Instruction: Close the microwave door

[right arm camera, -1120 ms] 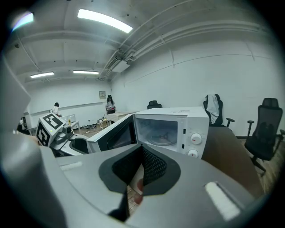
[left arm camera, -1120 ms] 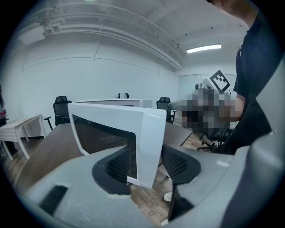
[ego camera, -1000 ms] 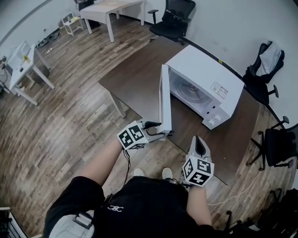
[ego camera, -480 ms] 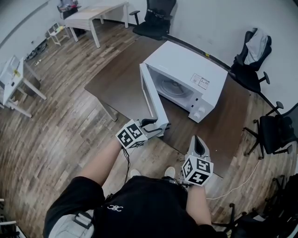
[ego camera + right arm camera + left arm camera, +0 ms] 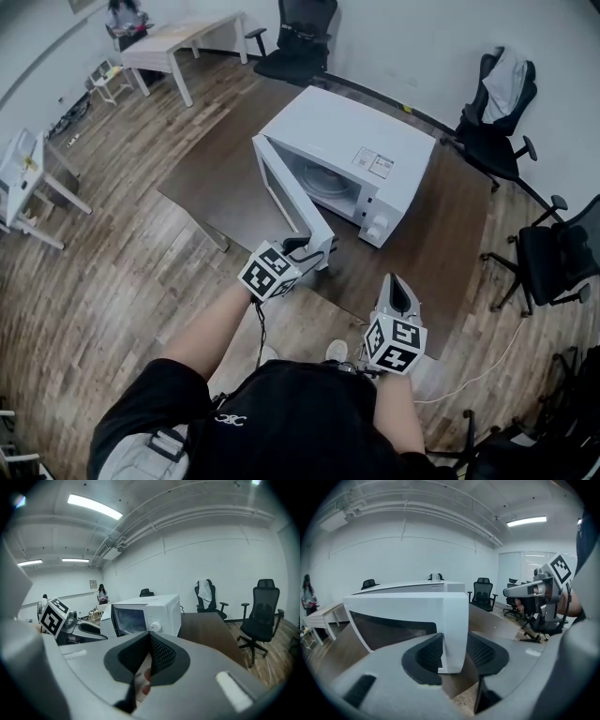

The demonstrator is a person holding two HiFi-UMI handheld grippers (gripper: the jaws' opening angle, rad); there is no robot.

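A white microwave (image 5: 347,155) stands on a dark brown table (image 5: 441,234), its door (image 5: 286,197) swung partway out to the left. My left gripper (image 5: 314,253) straddles the door's free edge (image 5: 452,630). Its jaws are closing: the left pad lies against the door, and a narrow gap shows at the right pad. My right gripper (image 5: 401,291) hovers near the table's front edge, right of the door, shut with nothing in it. In the right gripper view the microwave (image 5: 154,611) shows ahead with its knob and half-open door.
Black office chairs (image 5: 492,112) stand behind and to the right of the table. A white desk (image 5: 178,37) sits at the far left. A cable (image 5: 487,370) trails over the wood floor at the right. A person stands far off by that desk.
The door has swung from nearly straight out to about half closed, and my left gripper has gone with its edge. My right gripper has kept its place beside me.
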